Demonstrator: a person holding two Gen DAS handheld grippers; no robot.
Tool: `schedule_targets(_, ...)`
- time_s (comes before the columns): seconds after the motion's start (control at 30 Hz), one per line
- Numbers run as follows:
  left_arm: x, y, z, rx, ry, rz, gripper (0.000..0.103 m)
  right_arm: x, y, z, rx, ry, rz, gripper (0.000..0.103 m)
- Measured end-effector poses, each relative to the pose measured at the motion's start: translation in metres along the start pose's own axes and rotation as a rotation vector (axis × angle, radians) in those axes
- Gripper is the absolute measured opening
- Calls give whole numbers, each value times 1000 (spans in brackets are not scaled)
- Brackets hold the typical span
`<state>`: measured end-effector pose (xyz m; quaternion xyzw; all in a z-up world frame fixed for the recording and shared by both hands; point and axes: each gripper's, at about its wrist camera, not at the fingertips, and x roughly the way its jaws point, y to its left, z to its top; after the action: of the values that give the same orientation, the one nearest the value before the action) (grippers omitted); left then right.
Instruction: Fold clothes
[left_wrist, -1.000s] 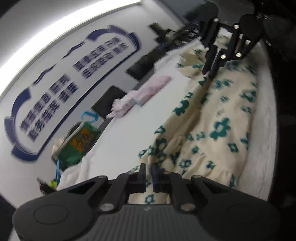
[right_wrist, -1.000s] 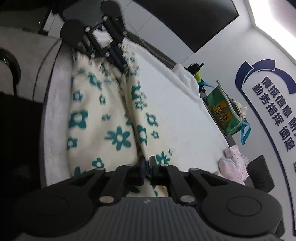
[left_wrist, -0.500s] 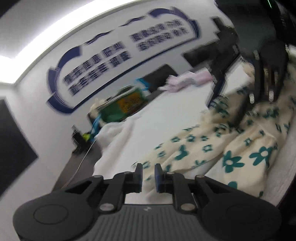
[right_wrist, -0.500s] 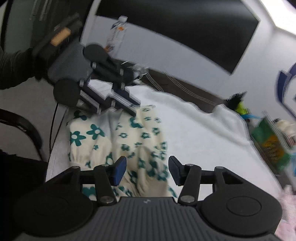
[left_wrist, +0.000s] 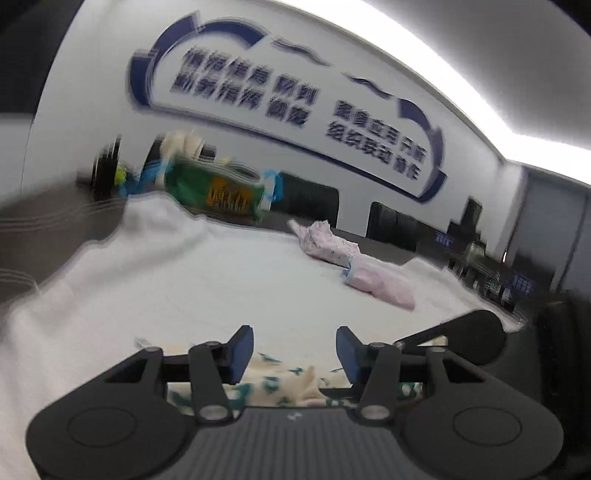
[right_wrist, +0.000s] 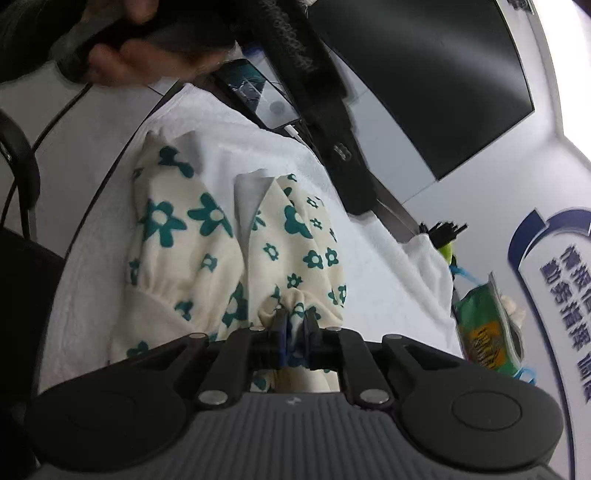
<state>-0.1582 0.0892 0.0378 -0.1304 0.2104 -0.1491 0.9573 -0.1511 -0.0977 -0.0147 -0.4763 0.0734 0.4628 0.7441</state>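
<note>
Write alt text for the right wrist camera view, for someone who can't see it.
The right gripper is shut on a bunched edge of a cream garment with teal flowers, which lies folded on a white towel-covered table. Above it a hand holds a dark object; a green bag stands at the table's right edge.

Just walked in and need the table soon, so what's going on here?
A person with a handheld gripper in each hand is folding a cream garment with teal flowers on a white towel-covered table. The right gripper is shut on a bunched edge of it. The left gripper is open above the garment, holding nothing. A pink garment lies further back on the table, and a green bag stands at the far edge.
</note>
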Motion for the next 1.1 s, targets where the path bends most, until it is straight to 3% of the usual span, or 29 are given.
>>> schedule_targets(0.03, 6, 1, 4, -62, 5, -28, 48, -6, -7, 2, 35, -4, 20, 15)
schedule_targets(0.1, 15, -3, 3, -96, 16, -32, 48, -25, -27, -1, 141, -31, 62, 34)
schedule_targets(0.13, 20, -4, 3, -102, 20, -36, 48, -36, -38, -4, 202, -47, 83, 36)
schedule_targets(0.2, 26, -11, -3, -55, 34, -19, 48, -53, -58, -11, 342, -67, 103, 37)
schedule_targets(0.4, 45, -32, -20, 88, 75, 33, 47, -53, -89, -60, 923, 31, -74, 31)
schedule_targets(0.53, 58, -46, -31, 183, 102, 67, 47, -46, -64, -85, 1003, 143, -194, 31)
schedule_targets(0.7, 74, -63, -45, 301, 136, 110, 47, -63, -48, -106, 1047, 186, -385, 32)
schedule_targets(0.83, 78, -60, -42, 306, 140, 110, 48, -89, -40, -127, 1119, 275, -586, 31)
schedule_targets(0.97, 78, -59, -41, 310, 142, 111, 48, -109, -31, -130, 1157, 230, -660, 32)
schedule_targets(1.1, 67, -51, -31, 244, 142, 66, 48, -130, -42, -111, 1099, 140, -732, 53)
